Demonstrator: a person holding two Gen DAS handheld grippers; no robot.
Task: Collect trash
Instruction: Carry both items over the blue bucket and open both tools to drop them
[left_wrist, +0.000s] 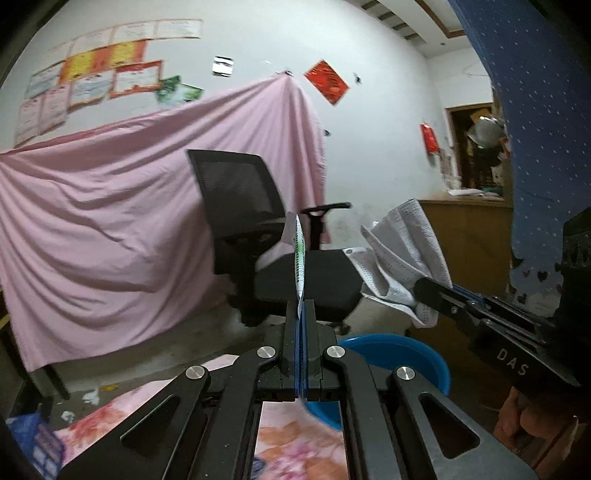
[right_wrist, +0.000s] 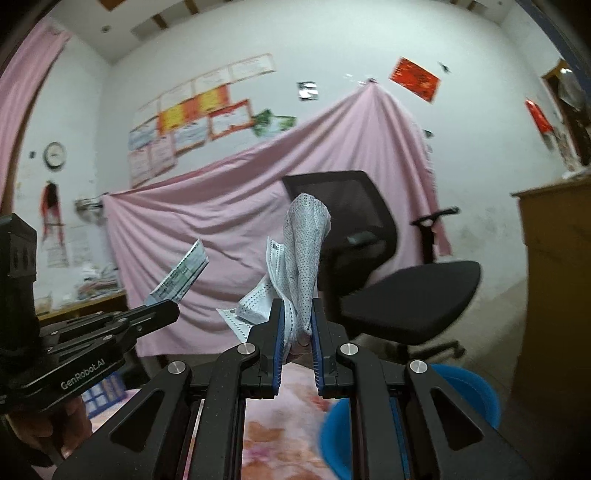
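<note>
The left gripper (left_wrist: 301, 314) has its blue-padded fingers (left_wrist: 291, 332) pressed flat together on the lower edge of a paper slip (left_wrist: 299, 258), thin and stiff, white with green print too small to read; it stands upright above the tips. In the right wrist view this gripper's black body carries the white lettering "GenRobot.AI". The right gripper (right_wrist: 297, 321) clamps a bundle of face masks (right_wrist: 301, 254) between its ribbed blue pads: soft, pale grey-white, dotted non-woven fabric, crumpled and rising in a fold, with pleated pieces hanging to the left. In the left wrist view its side reads "DAS". Both pieces of trash are held up in the air, well apart. Below the grippers lies a pink floral cloth (left_wrist: 295, 443) and, just right of it, a round blue plastic basin (left_wrist: 406, 354). Beyond stand a black mesh-backed office chair (left_wrist: 240, 199) and a draped pink sheet (left_wrist: 110, 192).
</note>
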